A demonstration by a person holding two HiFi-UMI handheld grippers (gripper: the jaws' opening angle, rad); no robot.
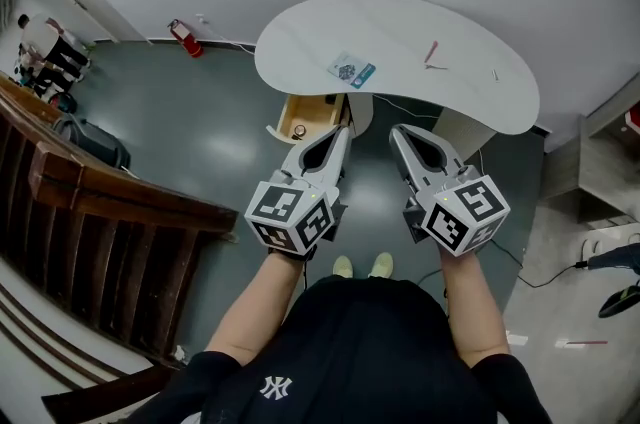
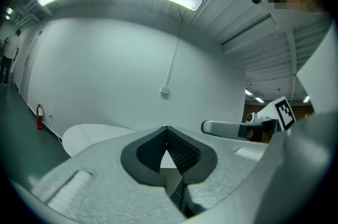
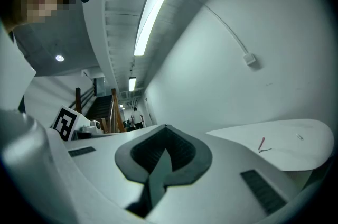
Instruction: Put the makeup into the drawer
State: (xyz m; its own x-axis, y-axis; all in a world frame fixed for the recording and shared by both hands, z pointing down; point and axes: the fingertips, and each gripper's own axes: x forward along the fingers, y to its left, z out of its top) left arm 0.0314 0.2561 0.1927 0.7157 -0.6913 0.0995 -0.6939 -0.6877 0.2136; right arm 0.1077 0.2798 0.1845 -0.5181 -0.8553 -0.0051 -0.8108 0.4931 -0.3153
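A thin pink makeup stick [image 1: 431,52] lies on the white kidney-shaped table [image 1: 300,37], toward its right half; the right gripper view shows that stick [image 3: 261,143] too. A smaller pale item [image 1: 494,74] lies further right. Under the table's left end a wooden drawer [image 1: 298,119] stands pulled out. My left gripper [image 1: 345,128] and right gripper [image 1: 394,131] hang side by side in front of the table, short of its near edge, both level. Each is shut with nothing between its jaws, as the left gripper [image 2: 167,129] and right gripper [image 3: 166,128] show in their own views.
A printed card [image 1: 350,70] lies mid-table. A dark wooden stair railing [image 1: 100,202] runs along the left. A red fire extinguisher [image 1: 186,38] stands by the far wall. Cables and a shelf unit [image 1: 600,162] are at the right, with grey floor between me and the table.
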